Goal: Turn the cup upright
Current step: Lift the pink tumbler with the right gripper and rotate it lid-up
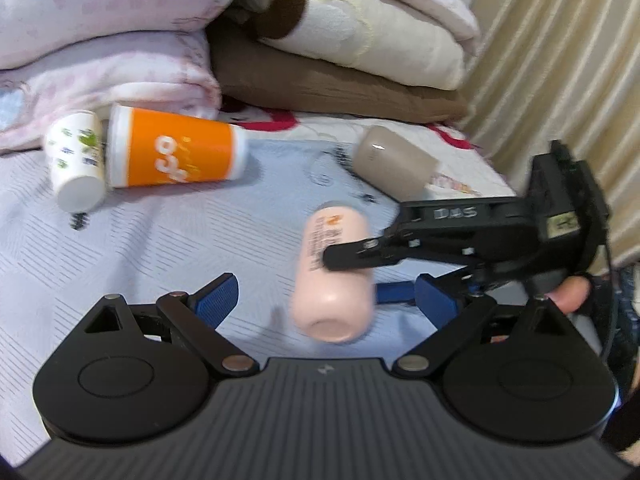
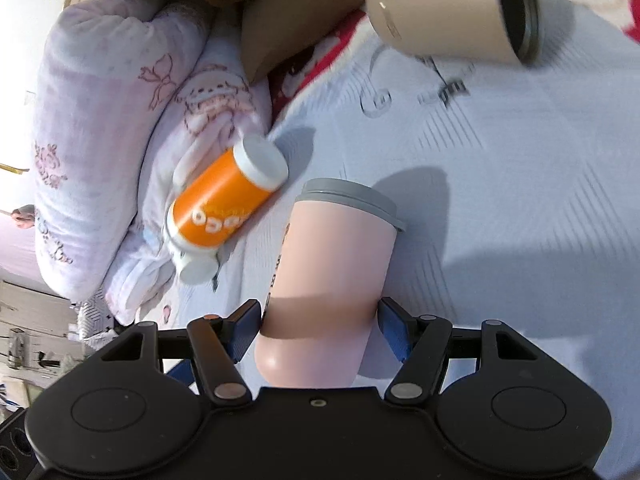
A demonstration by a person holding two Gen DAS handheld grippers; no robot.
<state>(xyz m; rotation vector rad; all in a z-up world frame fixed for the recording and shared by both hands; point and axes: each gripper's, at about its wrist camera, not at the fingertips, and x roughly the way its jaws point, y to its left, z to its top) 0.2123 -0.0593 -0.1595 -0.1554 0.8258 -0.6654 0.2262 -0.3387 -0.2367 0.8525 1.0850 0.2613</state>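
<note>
My right gripper is clamped on the pink cup, cup lying tilted over the bed sheet, centre frame.

From the left wrist view I see the right gripper reaching in from the right edge, one black finger across the pink cup, rounded base toward the camera; my left gripper sits low with its blue pads spread apart, holding nothing. Only the right wrist view shows the cup's grey lid at its far end and the open dark mouth of the beige cup, upper right. The orange cup lies on its side upper left; only the left view shows the white cup beside it and the curtain.
</note>
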